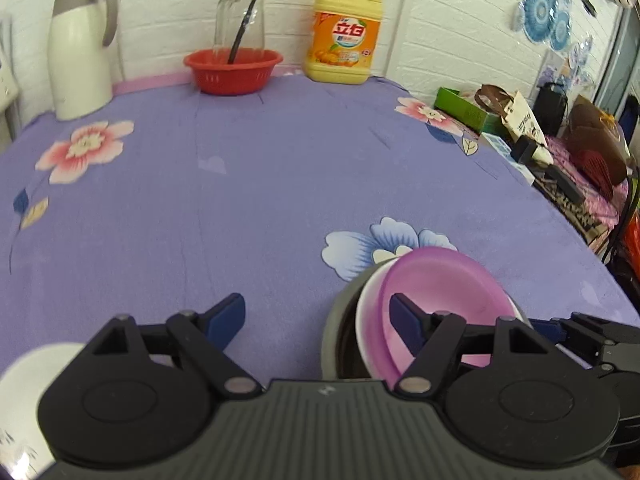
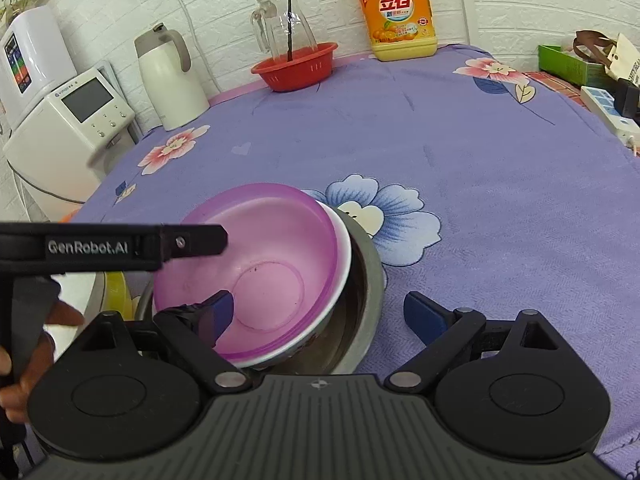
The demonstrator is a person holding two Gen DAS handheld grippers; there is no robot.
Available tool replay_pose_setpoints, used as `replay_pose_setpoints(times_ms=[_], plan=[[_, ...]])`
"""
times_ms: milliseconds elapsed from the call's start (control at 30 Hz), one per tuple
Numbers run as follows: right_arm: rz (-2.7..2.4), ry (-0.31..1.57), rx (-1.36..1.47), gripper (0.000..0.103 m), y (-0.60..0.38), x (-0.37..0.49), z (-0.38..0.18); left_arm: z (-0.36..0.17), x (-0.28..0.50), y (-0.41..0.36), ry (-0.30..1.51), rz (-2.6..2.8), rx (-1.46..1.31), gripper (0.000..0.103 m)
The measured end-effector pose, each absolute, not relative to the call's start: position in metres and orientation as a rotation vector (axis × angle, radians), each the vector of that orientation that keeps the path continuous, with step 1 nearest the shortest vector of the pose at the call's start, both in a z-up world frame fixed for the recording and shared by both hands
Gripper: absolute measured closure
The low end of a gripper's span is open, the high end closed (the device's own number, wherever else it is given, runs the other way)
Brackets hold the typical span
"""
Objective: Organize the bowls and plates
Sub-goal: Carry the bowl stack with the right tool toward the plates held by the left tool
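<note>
**Bowls nested on the purple cloth, both grippers standing open**

A white brick-pattern wall backs a bench (image 2: 500, 184) covered with a purple flowered cloth. Along the top of both views stand a white thermos jug (image 2: 172, 80), a red basket (image 2: 296, 68) with a glass pitcher (image 2: 286, 24) in it, and a yellow detergent bottle (image 2: 396, 12).

The task's things sit low in the frames: a pink bowl (image 2: 260, 256) lies tilted inside a white bowl (image 2: 340, 264), and both rest inside a grey metal bowl (image 2: 370, 300). In the right wrist view this stack fills the lower centre; in the left wrist view it sits at the lower right. Another pale dish (image 1: 28, 384) shows at the lower left edge of the left wrist view, too cut off to tell what kind.

The right gripper (image 2: 320, 316) has its jaws wide apart, one pad over the pink bowl's inside, the other outside the metal bowl's rim; the pads do not look pressed on anything. The left gripper (image 1: 316, 320) is also spread apart, with one finger over the pink bowl and the other over bare cloth, clamped on nothing.

Judging from this, the stacking step looks nearly finished or just under way: the bowls are nested but the pink one sits crooked. The next move probably calls for closing one gripper on the pink bowl's rim and levelling it, taking care not to tip the stack.
</note>
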State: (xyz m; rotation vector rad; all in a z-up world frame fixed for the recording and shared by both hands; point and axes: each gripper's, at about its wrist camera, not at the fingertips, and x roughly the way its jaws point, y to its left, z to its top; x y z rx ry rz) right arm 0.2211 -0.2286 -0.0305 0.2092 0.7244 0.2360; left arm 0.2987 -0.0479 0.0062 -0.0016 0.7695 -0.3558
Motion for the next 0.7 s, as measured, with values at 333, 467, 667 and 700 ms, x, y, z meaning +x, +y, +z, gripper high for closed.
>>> replay_pose_setpoints(times_ms=[333,467,667,700], plan=[[0.234,0.729,0.216,0.0,-0.235,0.22,-0.033,-0.014,0.304,-0.051,0.873,-0.474,-0.058,0.031],[0.227,0.737,0.209,0.0,-0.24,0.221,-0.033,-0.02,0.304,-0.054,0.896,-0.496,-0.115,0.031],[0.249,0.729,0.226,0.0,-0.241,0.221,-0.034,-0.014,0.297,-0.06,0.867,-0.416,-0.099,0.031],[0.252,0.722,0.233,0.0,-0.24,0.222,-0.034,-0.014,0.297,-0.061,0.869,-0.413,-0.109,0.031]])
